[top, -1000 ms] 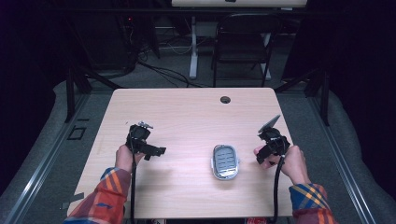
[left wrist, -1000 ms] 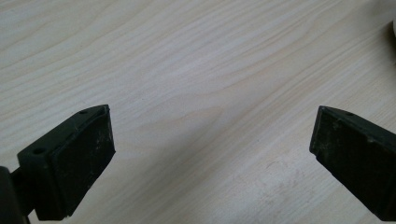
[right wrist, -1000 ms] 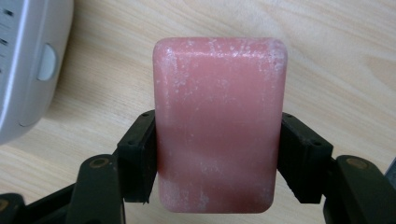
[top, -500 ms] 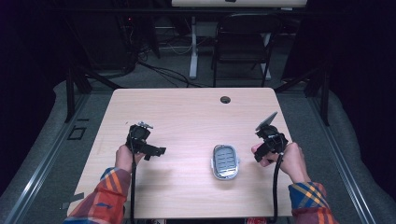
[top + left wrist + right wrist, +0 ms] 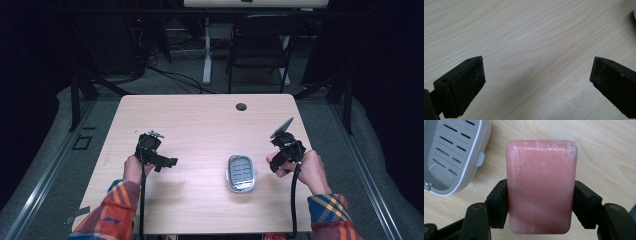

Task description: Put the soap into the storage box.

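Note:
A pink bar of soap (image 5: 541, 185) stands between the two black jaws of my right gripper (image 5: 540, 202), which is shut on its long sides. A grey slotted soap dish (image 5: 451, 152) lies to the upper left of the soap in the right gripper view. From above, the dish (image 5: 241, 173) sits on the table between my hands, with the right gripper (image 5: 280, 159) just to its right. My left gripper (image 5: 167, 162) hovers over bare wood to the left of the dish. Its jaws (image 5: 536, 85) stand wide apart with nothing between them.
The light wooden table (image 5: 200, 125) has a round cable hole (image 5: 241, 106) near its far edge. A dark chair (image 5: 260, 45) and a white desk leg (image 5: 206, 50) stand beyond the table. The floor drops away on both sides.
My right gripper has shifted slightly left, closer to the soap dish. The left gripper has stayed where it was.

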### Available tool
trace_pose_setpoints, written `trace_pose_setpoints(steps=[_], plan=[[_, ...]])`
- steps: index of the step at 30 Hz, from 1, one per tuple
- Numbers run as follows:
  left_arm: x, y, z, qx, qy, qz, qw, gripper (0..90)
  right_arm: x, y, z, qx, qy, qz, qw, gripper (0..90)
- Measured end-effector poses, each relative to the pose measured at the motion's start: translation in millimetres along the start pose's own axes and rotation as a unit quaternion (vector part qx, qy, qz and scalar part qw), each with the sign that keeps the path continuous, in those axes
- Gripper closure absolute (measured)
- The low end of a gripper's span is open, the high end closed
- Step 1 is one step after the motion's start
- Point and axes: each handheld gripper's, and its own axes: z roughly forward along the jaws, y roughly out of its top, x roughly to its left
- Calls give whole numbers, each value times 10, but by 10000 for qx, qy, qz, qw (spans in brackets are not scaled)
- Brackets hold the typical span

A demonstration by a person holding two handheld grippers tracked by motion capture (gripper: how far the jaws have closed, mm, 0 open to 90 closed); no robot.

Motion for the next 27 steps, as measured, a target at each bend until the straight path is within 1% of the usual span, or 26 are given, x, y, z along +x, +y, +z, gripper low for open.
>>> trace_pose_setpoints(steps=[1, 3, 5, 6, 7, 8, 12, 13, 15, 16, 17, 18, 19, 21, 22, 23, 24, 27], plan=[[1, 0, 0, -1, -1, -2, 10000, 0, 18, -1, 4, -77, -6, 58, 10000, 371], [2, -2, -2, -9, 1, -15, 10000, 0, 23, 11, -10, -36, 12, -3, 10000, 371], [6, -2, -5, -1, 4, 2, 10000, 0, 38, 19, -19, -49, 2, 9, 10000, 371], [4, -2, -4, -10, 5, -11, 10000, 0, 39, 28, -29, -14, 17, -45, 10000, 371], [4, -2, -4, -10, 5, -11, 10000, 0, 51, 29, -28, -45, -6, -25, 10000, 371], [2, -2, -5, -13, 5, -7, 10000, 0, 64, 32, -27, -96, 22, -5, 10000, 371], [4, -2, -7, -6, 7, 3, 10000, 0, 89, 53, -50, -69, 6, -71, 10000, 371], [5, -2, -7, -9, 6, 4, 10000, 0, 101, 75, -70, 14, 5, -169, 9999, 371], [5, -2, -7, -11, 3, 4, 10000, 0, 120, 85, -70, 6, 17, -170, 9999, 371], [5, -2, -7, -11, 3, 4, 10000, 0, 134, 86, -58, -69, 17, -133, 9999, 371], [5, -2, -7, -9, 0, 8, 10000, 0, 141, 98, -67, -9, -4, -172, 9999, 371], [5, -2, -7, -10, 0, 10, 10000, 0, 148, 103, -64, -25, 22, -181, 9998, 371], [5, -2, -7, -12, 1, 8, 10000, 0, 153, 112, -68, 15, 1, -228, 9997, 371], [5, -2, -7, -14, 2, 8, 10000, 0, 180, 122, -60, -39, -18, -215, 9998, 371], [3, -2, -7, -14, 8, 9, 10000, 0, 180, 134, -70, 14, 5, -261, 9997, 371], [3, -2, -7, -15, 9, 9, 10000, 0, 192, 136, -66, -43, 18, -221, 9997, 371], [3, -2, -7, -16, 9, 10, 10000, 0, 190, 150, -80, 36, 12, -287, 9996, 371], [4, -2, -7, -22, 5, 13, 10000, 0, 210, 170, -92, 58, -5, -326, 9995, 371]])
